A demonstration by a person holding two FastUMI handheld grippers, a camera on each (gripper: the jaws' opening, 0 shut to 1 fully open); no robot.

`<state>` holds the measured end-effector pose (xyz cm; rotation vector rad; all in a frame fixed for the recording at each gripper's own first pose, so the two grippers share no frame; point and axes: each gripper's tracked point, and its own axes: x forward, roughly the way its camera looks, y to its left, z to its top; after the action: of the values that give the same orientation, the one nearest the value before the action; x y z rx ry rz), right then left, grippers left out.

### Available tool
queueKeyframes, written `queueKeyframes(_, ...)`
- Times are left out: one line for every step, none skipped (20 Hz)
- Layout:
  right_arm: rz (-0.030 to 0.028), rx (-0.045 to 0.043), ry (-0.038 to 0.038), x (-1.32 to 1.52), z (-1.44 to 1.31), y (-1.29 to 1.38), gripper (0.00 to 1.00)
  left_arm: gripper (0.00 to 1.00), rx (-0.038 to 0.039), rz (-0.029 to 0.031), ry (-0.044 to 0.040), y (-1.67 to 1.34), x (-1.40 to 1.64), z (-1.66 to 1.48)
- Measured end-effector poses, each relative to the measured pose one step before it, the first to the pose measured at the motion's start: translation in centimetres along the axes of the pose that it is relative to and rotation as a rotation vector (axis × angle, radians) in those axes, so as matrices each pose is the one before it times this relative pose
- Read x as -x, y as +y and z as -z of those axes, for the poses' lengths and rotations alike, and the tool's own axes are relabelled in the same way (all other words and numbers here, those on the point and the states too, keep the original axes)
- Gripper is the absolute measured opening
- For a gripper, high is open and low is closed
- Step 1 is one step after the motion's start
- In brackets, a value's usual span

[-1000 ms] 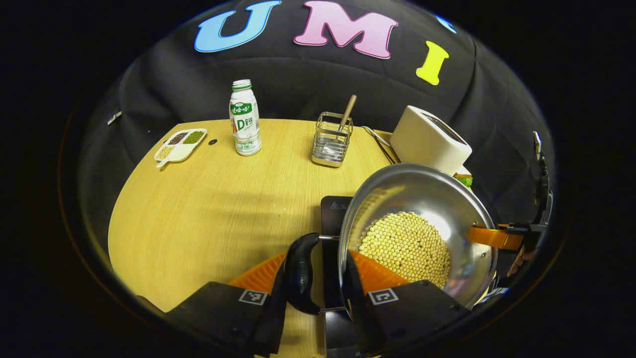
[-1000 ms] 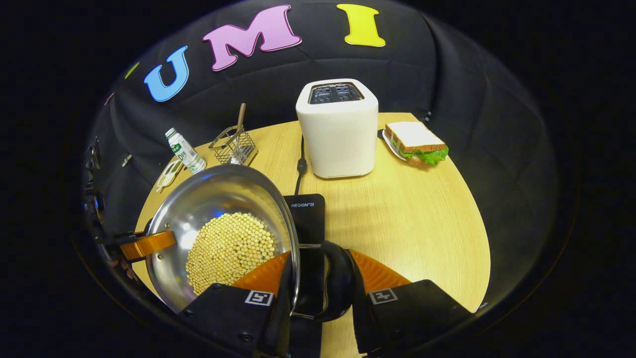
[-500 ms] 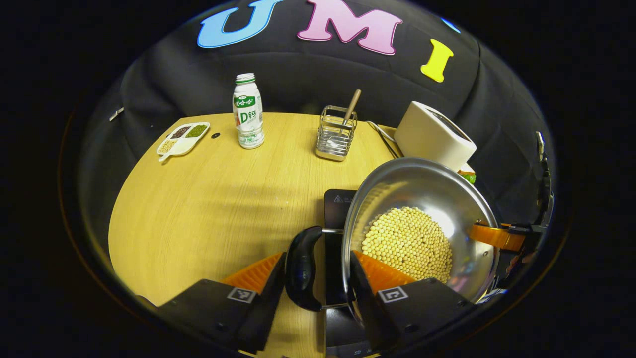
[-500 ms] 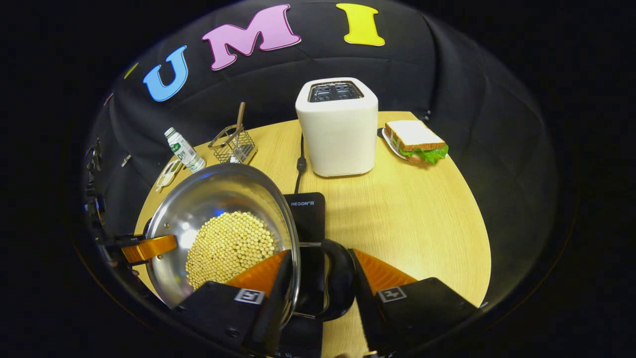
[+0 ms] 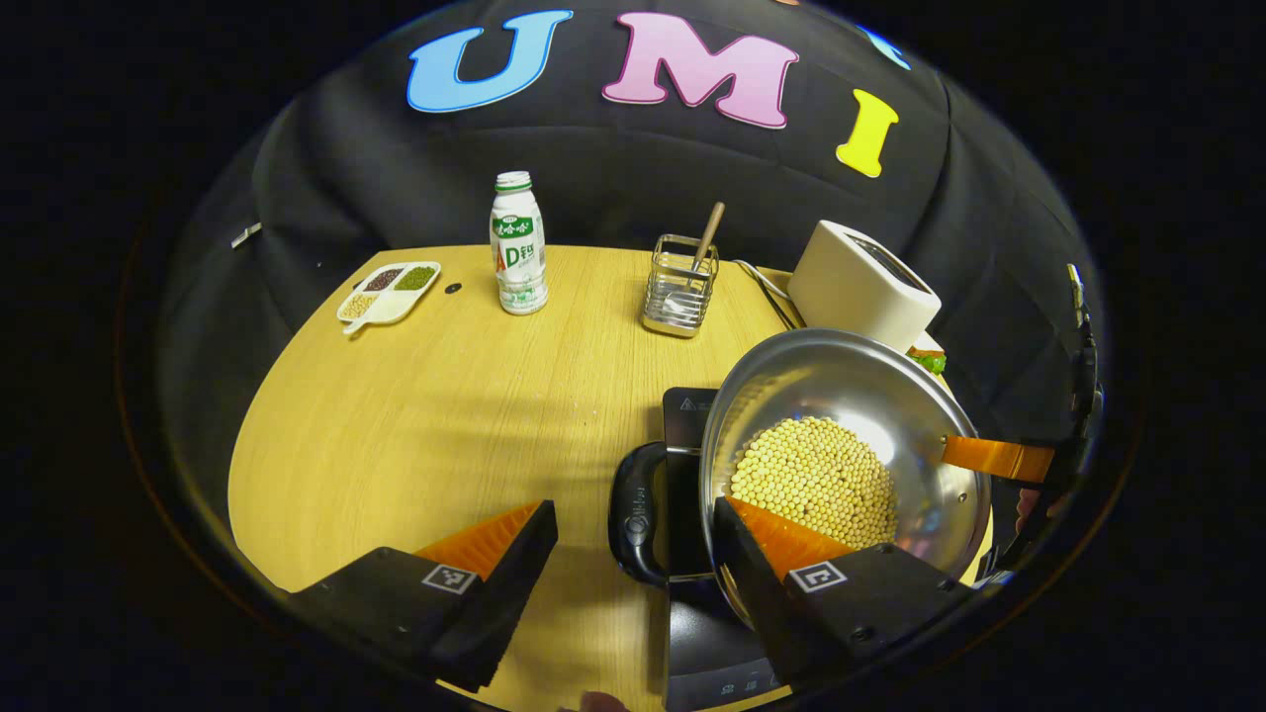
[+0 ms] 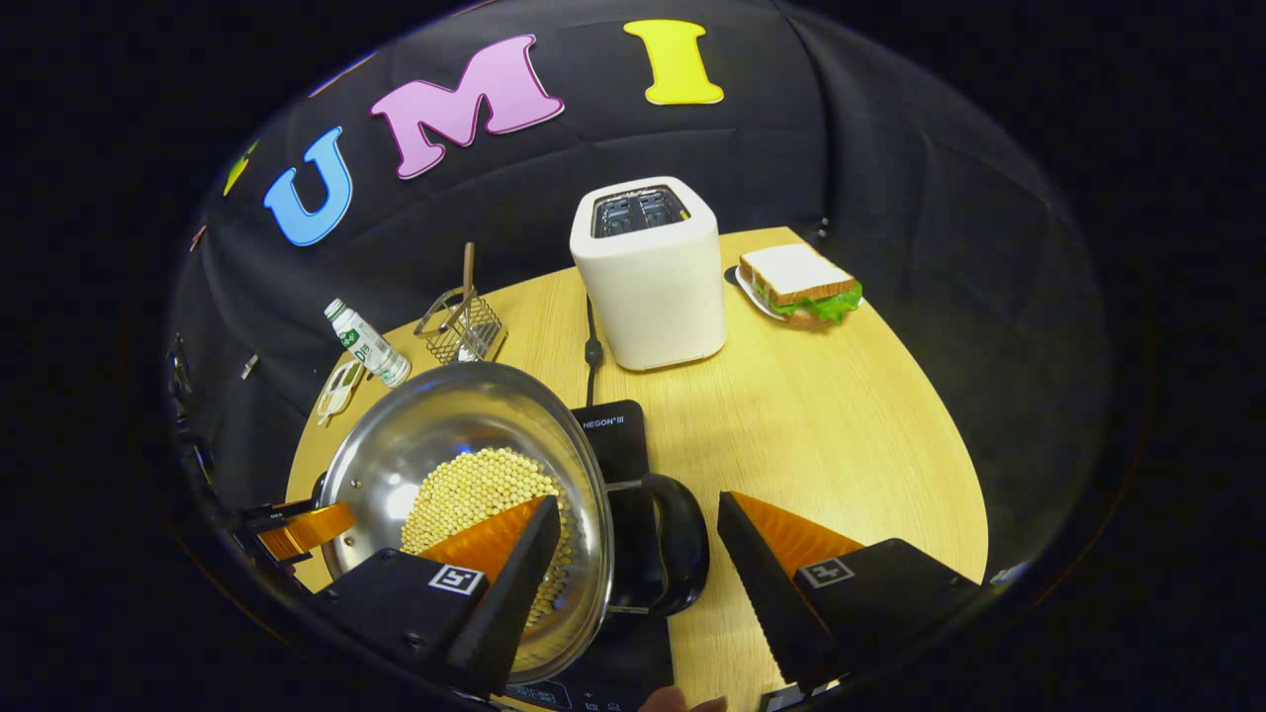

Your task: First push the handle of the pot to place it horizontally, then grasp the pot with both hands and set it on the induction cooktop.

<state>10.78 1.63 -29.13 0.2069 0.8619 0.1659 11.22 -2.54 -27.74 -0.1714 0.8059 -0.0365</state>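
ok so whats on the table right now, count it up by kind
cookware: 2, pot of beans, induction cooktop
appliances: 1, toaster
food and drink: 3, sandwich, bottle, sectioned dish
holders: 1, wire caddy
total: 7

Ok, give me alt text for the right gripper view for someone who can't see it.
The right gripper is open around the black side handle of a steel pot of soybeans, which sits on a black cooktop. Behind on the round wooden table stand a white toaster and a sandwich.
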Motion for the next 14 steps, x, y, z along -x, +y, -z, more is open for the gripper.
queueKeyframes(0.00500, 0.00199, -0.02154, 0.724, -0.448, 0.056, 0.99, 0.99, -0.00995, -0.00177, -0.01089, -0.008, 0.555, -0.343)
queueKeyframes(0.00659, 0.00286, -0.02590, 0.755, -0.683, 0.039, 0.99, 0.99, -0.01015, -0.00681, -0.01708, 0.158, 0.714, -0.535)
queueKeyframes(0.00317, 0.00252, -0.03063, 0.913, -0.856, -0.020, 0.99, 0.99, -0.00991, -0.00244, -0.02040, 0.019, 0.706, -0.645)
queueKeyframes(0.00326, 0.00052, -0.03145, 0.951, -0.959, -0.006, 0.99, 0.99, -0.00812, -0.00268, -0.02423, 0.010, 0.895, -0.824)
queueKeyframes(0.00274, -0.00185, -0.03261, 1.049, -0.986, 0.092, 0.99, 0.96, -0.00554, 0.00296, -0.02740, -0.130, 0.834, -0.888)
queueKeyframes(0.00292, -0.00364, -0.03390, 0.963, -1.101, 0.063, 0.99, 0.96, -0.00269, 0.00918, -0.02719, -0.346, 0.947, -0.998)
queueKeyframes(0.00456, -0.00455, -0.03261, 0.921, -1.114, 0.055, 0.99, 0.96, -0.00003, 0.00645, -0.03030, -0.204, 1.000, -1.041)
queueKeyframes(0.00574, -0.00654, -0.02966, 0.901, -1.038, 0.029, 0.99, 0.95, 0.00137, 0.00628, -0.02854, -0.241, 0.912, -1.050)
queueKeyframes(0.00226, -0.01051, -0.02822, 0.936, -0.965, 0.076, 0.99, 0.95, 0.00165, 0.00409, -0.02988, -0.172, 0.814, -0.993)
queueKeyframes(-0.00422, -0.00950, -0.02691, 0.996, -1.072, 0.286, 0.99, 0.95, -0.00007, 0.00603, -0.03025, -0.228, 0.797, -1.084)
queueKeyframes(0.00144, -0.00388, -0.02668, 1.071, -1.019, 0.152, 0.99, 0.96, -0.00016, 0.00281, -0.02890, -0.139, 0.739, -0.912)
queueKeyframes(-0.00109, -0.00208, -0.03070, 0.812, -1.077, 0.141, 0.99, 0.96, -0.00151, 0.00566, -0.02919, -0.248, 0.748, -1.105)
queueKeyframes(0.00043, -0.00118, -0.03330, 0.834, -1.110, 0.154, 0.99, 0.96, -0.00010, 0.00300, -0.02695, -0.138, 0.751, -0.919)
queueKeyframes(0.00212, -0.00800, -0.02866, 0.767, -1.066, 0.094, 0.99, 0.95, 0.00192, 0.00636, -0.02157, -0.351, 0.777, -0.894)
